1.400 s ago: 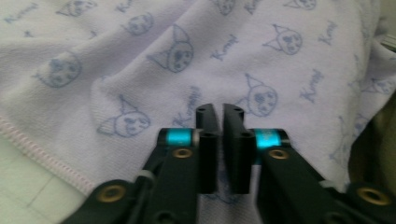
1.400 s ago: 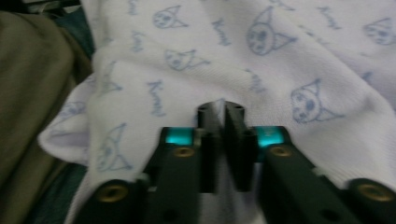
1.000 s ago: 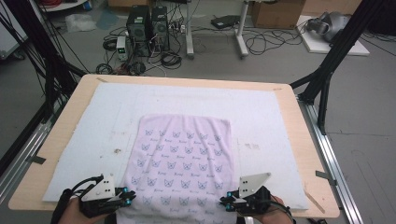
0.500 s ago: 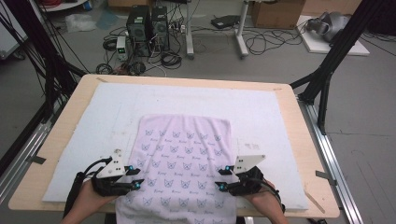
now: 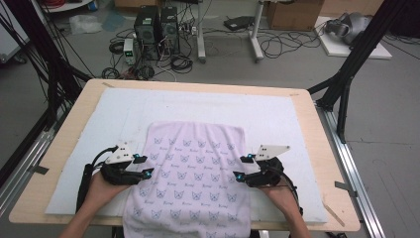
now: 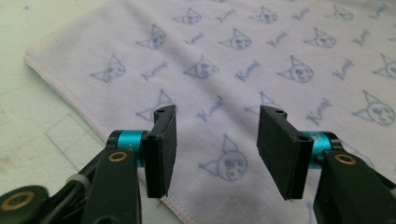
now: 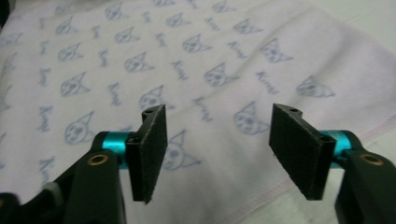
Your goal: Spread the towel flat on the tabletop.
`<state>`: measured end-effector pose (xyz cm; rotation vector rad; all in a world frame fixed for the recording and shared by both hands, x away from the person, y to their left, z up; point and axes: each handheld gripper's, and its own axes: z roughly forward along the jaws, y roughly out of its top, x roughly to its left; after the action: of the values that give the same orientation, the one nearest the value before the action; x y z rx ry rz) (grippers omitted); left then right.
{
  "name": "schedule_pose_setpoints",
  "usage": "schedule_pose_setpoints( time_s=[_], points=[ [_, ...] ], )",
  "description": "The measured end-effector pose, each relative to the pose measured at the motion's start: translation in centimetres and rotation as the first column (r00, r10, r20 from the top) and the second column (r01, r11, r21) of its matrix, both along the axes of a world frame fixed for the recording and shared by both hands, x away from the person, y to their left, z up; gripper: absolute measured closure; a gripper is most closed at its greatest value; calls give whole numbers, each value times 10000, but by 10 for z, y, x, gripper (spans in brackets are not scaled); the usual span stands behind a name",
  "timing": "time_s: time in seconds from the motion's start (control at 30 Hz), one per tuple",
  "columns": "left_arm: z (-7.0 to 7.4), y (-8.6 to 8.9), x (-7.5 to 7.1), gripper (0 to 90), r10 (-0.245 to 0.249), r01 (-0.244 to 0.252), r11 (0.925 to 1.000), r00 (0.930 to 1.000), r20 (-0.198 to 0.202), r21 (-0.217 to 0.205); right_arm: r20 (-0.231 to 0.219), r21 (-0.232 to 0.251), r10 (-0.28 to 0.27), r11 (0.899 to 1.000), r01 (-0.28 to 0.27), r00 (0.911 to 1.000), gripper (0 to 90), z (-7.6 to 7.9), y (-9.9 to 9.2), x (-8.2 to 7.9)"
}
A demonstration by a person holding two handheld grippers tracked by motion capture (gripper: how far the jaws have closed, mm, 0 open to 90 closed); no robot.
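At lower centre, the soft, limp towel [image 5: 190,173], best pinched at its side hems, lies between the released left tool [image 5: 142,166] and right tool [image 5: 241,167], jaws just opened.

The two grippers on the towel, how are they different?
The left gripper sits at the towel's left edge; the right gripper sits at its right edge. They point inward, toward each other. Both have open fingers, have just been opening, and hold nothing.
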<state>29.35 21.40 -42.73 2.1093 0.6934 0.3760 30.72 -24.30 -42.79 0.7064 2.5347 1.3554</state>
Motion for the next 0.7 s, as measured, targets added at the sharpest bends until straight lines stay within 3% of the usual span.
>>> schedule_pose_setpoints(
  time_s=[0.27,0.37,0.5,0.7],
  points=[
    [3,3,14,430,307,-305,9993,9995,116,-201,-140,415,-468,9980,473,9988,276,4,-6,20],
    [4,6,16,429,404,-401,9985,9992,71,-381,-126,322,-459,9984,463,9989,254,6,-5,25],
    [8,8,21,425,428,-428,9987,9991,-5,-275,-165,295,-338,9990,343,9993,237,10,0,31],
    [15,8,30,442,200,-204,9991,9997,-116,-383,-70,373,-144,9992,146,9999,239,15,5,36]
  ],
)
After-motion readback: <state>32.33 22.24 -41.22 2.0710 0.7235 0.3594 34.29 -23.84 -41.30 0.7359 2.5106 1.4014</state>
